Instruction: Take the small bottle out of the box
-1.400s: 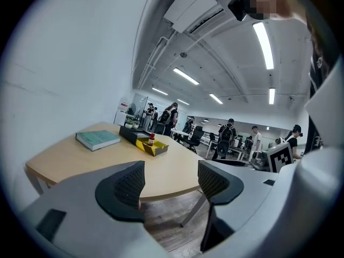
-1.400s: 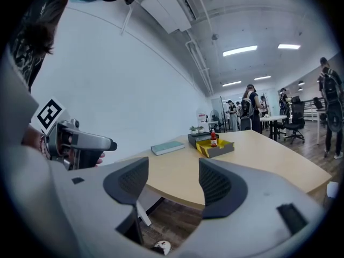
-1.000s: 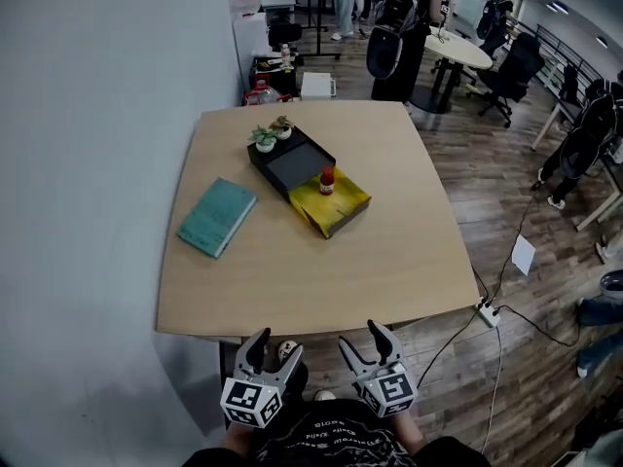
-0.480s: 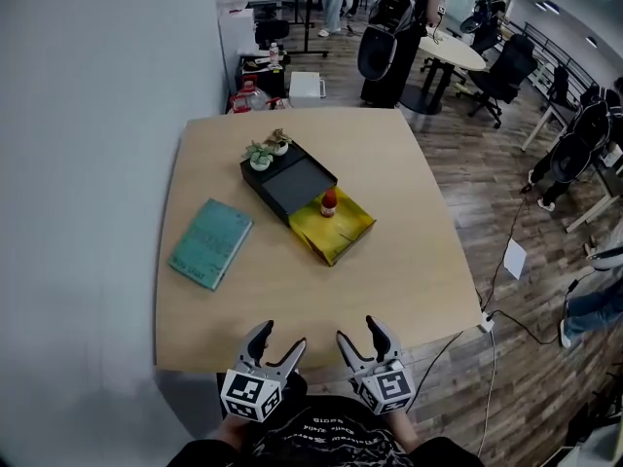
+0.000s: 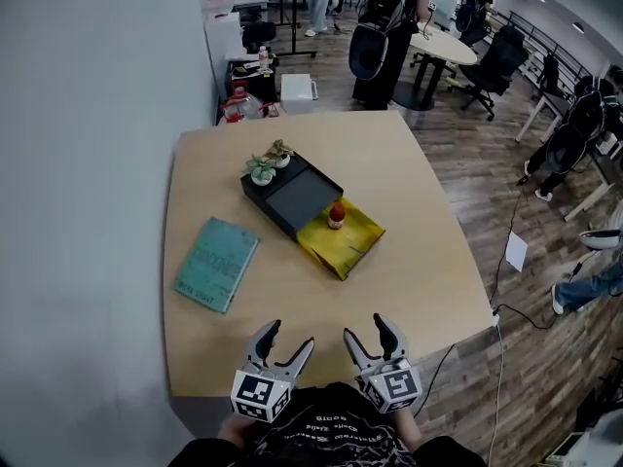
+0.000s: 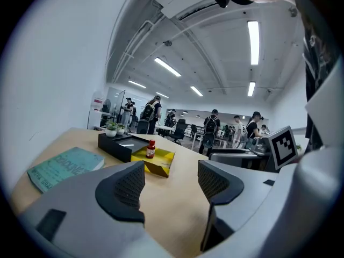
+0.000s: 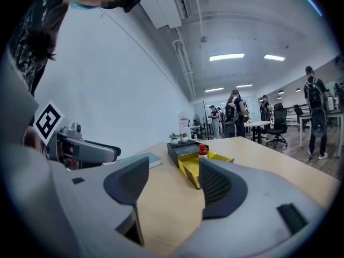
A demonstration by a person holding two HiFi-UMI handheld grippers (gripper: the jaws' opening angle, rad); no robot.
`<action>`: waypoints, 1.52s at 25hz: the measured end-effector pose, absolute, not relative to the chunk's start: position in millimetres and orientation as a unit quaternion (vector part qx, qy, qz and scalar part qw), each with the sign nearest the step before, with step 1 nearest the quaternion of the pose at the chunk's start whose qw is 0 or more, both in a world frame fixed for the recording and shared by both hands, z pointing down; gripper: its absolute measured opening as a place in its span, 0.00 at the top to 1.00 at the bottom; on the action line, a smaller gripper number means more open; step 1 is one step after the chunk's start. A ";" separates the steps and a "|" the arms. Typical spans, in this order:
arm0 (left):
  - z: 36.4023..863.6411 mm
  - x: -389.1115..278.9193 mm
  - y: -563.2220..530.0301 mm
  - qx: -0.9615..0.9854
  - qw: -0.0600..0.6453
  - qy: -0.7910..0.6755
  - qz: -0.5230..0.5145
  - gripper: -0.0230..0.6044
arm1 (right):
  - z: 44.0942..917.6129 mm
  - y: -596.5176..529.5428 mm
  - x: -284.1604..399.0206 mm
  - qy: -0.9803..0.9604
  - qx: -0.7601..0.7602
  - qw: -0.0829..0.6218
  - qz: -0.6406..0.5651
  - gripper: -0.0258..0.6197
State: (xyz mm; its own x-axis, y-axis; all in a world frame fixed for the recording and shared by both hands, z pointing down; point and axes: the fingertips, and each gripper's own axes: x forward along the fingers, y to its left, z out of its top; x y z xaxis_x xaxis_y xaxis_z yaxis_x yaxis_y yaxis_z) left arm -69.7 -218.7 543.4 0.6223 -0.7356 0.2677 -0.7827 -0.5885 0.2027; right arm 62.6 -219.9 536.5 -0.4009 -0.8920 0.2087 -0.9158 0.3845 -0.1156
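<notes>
A plain pale wall (image 5: pixel 88 115) runs along the left side. The floor (image 5: pixel 467 173) is made of dark wooden planks. The light wooden surface (image 5: pixel 419 212) stands next to this wall and has rounded corners. Behind it there is a round white table (image 5: pixel 443 49) with a black office chair (image 5: pixel 501 61) near it, and a person (image 5: pixel 384 8) with a backpack stands beside it. A white sheet of paper (image 5: pixel 516 251) lies on the floor. Long tube lamps (image 6: pixel 253 35) shine on the white ceiling (image 6: pixel 204 63).

One small bottle (image 5: pixel 337 215) upright in yellow box (image 5: pixel 355 248) on surface (image 5: pixel 419 212); left gripper (image 5: pixel 290 337) and right gripper (image 5: pixel 365 330) at near edge, jaws apart.
</notes>
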 end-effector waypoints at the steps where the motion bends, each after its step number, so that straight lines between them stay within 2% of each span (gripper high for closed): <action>1: 542.9 -70.0 -221.9 0.889 0.150 -0.427 0.077 0.46 | 535.9 -223.3 60.2 -0.830 0.544 0.056 0.104 0.51; 15: 548.3 -73.5 -243.9 0.864 0.170 -0.469 0.063 0.46 | 521.8 -260.5 68.2 -0.837 0.535 0.055 0.105 0.51; 27: 548.7 -75.0 -269.4 0.839 0.169 -0.514 0.059 0.46 | 485.3 -369.9 73.4 -0.870 0.485 0.058 0.062 0.52; 38: 547.3 -79.0 -286.2 0.825 0.172 -0.535 0.055 0.46 | 507.7 -457.0 61.0 -0.883 0.455 0.102 0.053 0.52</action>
State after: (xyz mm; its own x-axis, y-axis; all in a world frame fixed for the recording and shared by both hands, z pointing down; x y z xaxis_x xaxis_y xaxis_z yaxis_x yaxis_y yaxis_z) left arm -79.0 -286.2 547.3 0.4210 -0.8641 0.2758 -0.9022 -0.3676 0.2254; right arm 61.0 -457.0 507.7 -0.5645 -0.7930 0.2291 -0.8149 0.5796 -0.0014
